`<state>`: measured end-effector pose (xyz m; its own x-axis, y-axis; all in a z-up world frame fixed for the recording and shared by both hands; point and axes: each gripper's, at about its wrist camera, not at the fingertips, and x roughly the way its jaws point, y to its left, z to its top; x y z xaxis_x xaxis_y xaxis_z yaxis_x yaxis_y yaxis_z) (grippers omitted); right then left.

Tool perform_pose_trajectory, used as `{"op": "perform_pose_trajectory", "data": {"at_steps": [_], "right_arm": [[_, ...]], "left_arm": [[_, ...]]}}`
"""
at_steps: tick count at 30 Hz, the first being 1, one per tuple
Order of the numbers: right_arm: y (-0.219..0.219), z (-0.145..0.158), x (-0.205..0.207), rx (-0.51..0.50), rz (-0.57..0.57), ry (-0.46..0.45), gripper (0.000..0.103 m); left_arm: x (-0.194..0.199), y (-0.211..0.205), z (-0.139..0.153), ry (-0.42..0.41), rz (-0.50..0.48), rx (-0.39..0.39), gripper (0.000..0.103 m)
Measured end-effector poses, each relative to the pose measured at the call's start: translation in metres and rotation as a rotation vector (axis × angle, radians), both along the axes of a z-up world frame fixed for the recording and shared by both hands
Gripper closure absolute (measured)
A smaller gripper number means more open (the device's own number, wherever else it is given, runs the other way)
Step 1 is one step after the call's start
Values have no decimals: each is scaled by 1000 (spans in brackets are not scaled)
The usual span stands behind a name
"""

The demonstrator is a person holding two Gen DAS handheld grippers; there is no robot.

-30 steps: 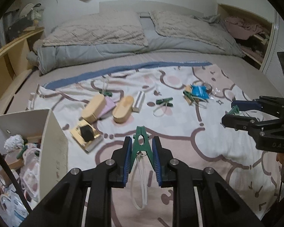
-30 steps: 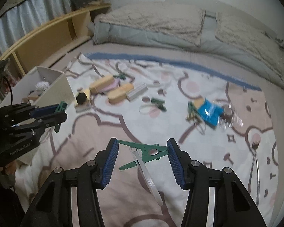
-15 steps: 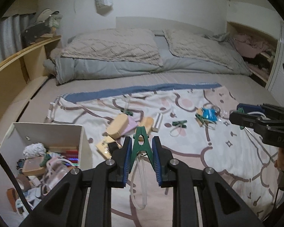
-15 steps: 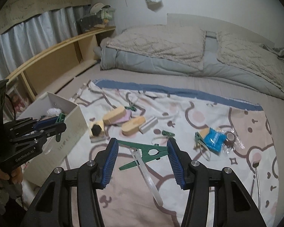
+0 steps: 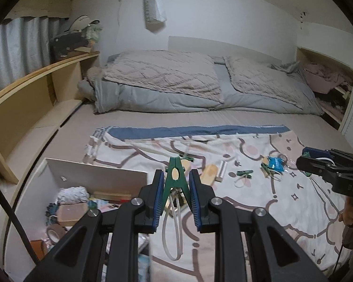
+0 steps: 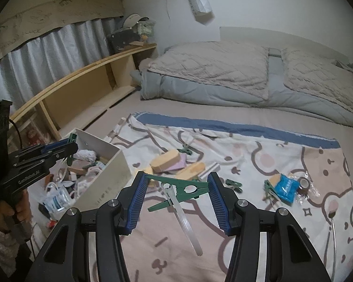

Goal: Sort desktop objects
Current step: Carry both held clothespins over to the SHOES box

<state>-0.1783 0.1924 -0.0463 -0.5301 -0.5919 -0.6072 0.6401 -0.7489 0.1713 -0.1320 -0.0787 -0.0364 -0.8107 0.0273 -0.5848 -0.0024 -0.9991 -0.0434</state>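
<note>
My left gripper point(image 5: 176, 185) is shut on a green clothespin point(image 5: 175, 176) that stands upright between the blue pads, with a clear loop point(image 5: 174, 235) hanging under it. It hovers by the right wall of the white box point(image 5: 94, 172), which holds several small items. My right gripper point(image 6: 177, 181) is shut on a second green clothespin point(image 6: 188, 189), held sideways, with a clear strap point(image 6: 183, 221) dangling. The right wrist view shows the left gripper point(image 6: 74, 145) above the box point(image 6: 106, 183). In the left wrist view the right gripper point(image 5: 302, 158) is at the right.
On the patterned blanket point(image 6: 270, 164) lie wooden blocks point(image 6: 167, 162), another green clip point(image 6: 233, 184), a blue packet point(image 6: 286, 186), a tape roll point(image 6: 304, 183) and a fork point(image 6: 333, 213). Pillows and a duvet lie behind, and wooden shelving point(image 6: 82, 89) runs along the left.
Both grippers have risen with their clothespins still held. The left one has moved left, so the white box now lies just below and left of it.
</note>
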Motion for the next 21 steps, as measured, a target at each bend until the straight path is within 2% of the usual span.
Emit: {"op": "perform_pose_trajectory", "data": {"at_steps": [12,17,21], "right_arm": [[-20,24,9,-80,15,31,49],[-28,27,11,-92,35,25,49],[-34,29,13,-123,63,-14,49]], "left_arm": [[9,-53,16,34,75,-5,81],[10,-83,17,27,131,15,81],[9,-106,9,-2,181,28,81]]}}
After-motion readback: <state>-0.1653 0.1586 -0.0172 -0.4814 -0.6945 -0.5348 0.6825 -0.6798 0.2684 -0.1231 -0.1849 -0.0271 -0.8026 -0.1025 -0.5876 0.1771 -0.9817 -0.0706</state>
